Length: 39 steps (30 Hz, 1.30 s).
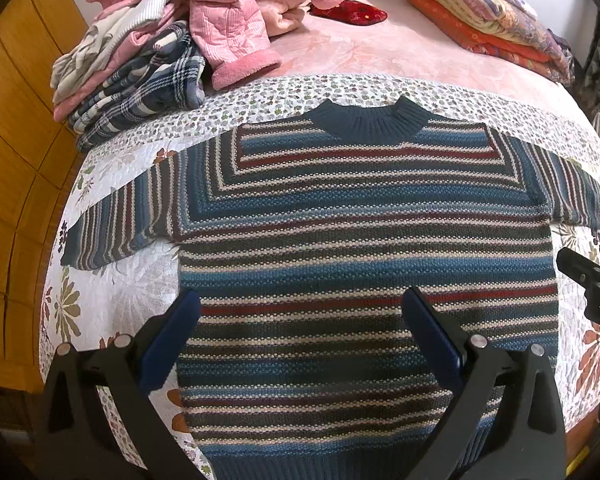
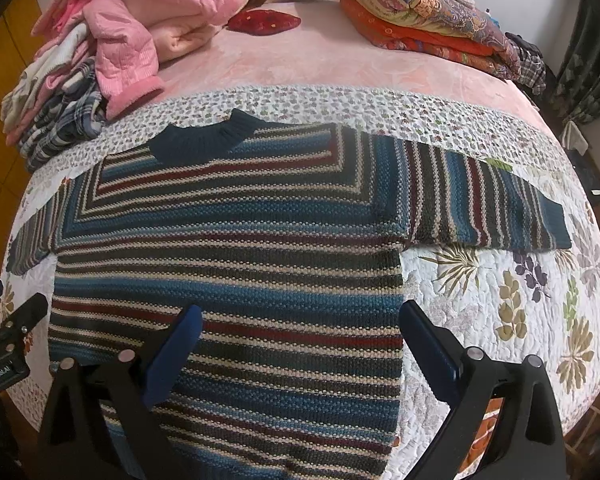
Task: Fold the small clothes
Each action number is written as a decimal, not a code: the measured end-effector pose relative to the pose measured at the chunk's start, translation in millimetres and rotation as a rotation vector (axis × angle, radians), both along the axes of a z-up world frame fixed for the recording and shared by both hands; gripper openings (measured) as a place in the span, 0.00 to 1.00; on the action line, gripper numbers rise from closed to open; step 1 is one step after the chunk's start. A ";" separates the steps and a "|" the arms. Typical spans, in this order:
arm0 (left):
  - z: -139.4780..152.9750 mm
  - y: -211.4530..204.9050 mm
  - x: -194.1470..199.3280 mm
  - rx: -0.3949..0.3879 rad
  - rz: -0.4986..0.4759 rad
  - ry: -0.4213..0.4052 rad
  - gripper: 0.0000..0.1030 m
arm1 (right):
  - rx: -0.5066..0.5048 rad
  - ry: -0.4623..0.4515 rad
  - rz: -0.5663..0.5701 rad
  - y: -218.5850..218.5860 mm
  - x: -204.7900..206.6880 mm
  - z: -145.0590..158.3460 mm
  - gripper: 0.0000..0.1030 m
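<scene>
We hold both grippers above a striped knit sweater (image 1: 364, 248) that lies flat and face up across the middle of each frame, spread on a white floral quilt (image 1: 112, 292) covering the near part of a bed. Its dark ribbed collar (image 1: 368, 122) points toward the top of the frame, and both sleeves stretch outward, one toward the left edge and one toward the right. Our left gripper (image 1: 300, 304) has its blue-padded fingers spread wide with nothing between them, hovering over the lower body of the sweater. Our right gripper (image 2: 300, 312) is likewise spread wide and empty, sitting over the sweater's lower right side, with one finger above the knit and the other above the quilt just beside the sweater's edge. In the upper left of the frame sits a heap of pink padded garments (image 1: 228, 4) and a stack of plaid folded clothes (image 1: 140, 92). In the upper right lies a pile of orange and patterned bedding (image 1: 484, 12). A small red cloth (image 1: 348, 12) rests on the pink bedspread (image 1: 380, 56) between them.
</scene>
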<state>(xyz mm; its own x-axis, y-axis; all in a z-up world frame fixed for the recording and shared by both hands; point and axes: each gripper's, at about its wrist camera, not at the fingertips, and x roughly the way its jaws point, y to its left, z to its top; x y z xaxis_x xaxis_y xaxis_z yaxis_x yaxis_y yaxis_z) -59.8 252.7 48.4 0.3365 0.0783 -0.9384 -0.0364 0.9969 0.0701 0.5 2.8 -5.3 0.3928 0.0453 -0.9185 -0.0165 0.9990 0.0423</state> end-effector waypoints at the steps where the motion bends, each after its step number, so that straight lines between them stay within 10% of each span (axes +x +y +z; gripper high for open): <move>1: 0.6 0.6 0.1 0.001 -0.001 -0.001 0.97 | 0.000 0.000 -0.001 -0.2 0.0 0.2 0.96; 39: -4.3 -44.4 10.1 -0.011 -0.050 -0.022 0.97 | 0.025 -0.003 -0.048 -44.1 2.8 -6.9 0.96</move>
